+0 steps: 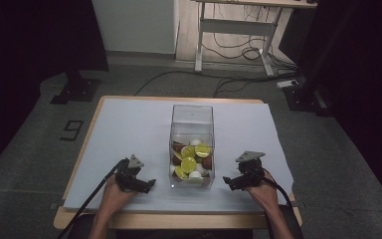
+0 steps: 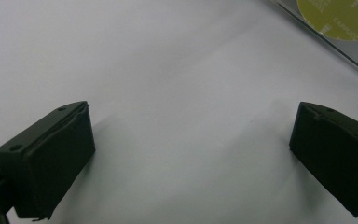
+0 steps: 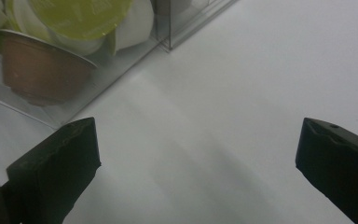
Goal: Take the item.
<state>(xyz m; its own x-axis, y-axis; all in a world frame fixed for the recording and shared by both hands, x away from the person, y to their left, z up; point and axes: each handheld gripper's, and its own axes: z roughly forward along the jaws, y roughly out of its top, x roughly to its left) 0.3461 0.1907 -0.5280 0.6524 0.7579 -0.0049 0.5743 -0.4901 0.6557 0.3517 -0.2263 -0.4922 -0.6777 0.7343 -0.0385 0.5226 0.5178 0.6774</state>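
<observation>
Box (image 1: 192, 119) clear, upright, long axis running away from person; left gripper (image 1: 146, 184) and right gripper (image 1: 227, 181) released, flanking it.

My left gripper (image 2: 191, 154) has matt black plastic jaws, slightly rough along the moulded edges; my right gripper (image 3: 198, 161) looks the same, dull and unreflective. Under both lies a smooth, matt, pale sheet (image 1: 129, 124), paper-like, over a light wooden tabletop (image 1: 179, 219) whose edge shows at the bottom of the high view. The box (image 1: 192, 117) is clear, glossy plastic with shiny edges. Inside it, at the upper left of my right gripper view, a brown capsule (image 3: 37, 70) has a satin sheen, and a yellow-green lid (image 3: 81, 14) looks like smooth foil.
</observation>
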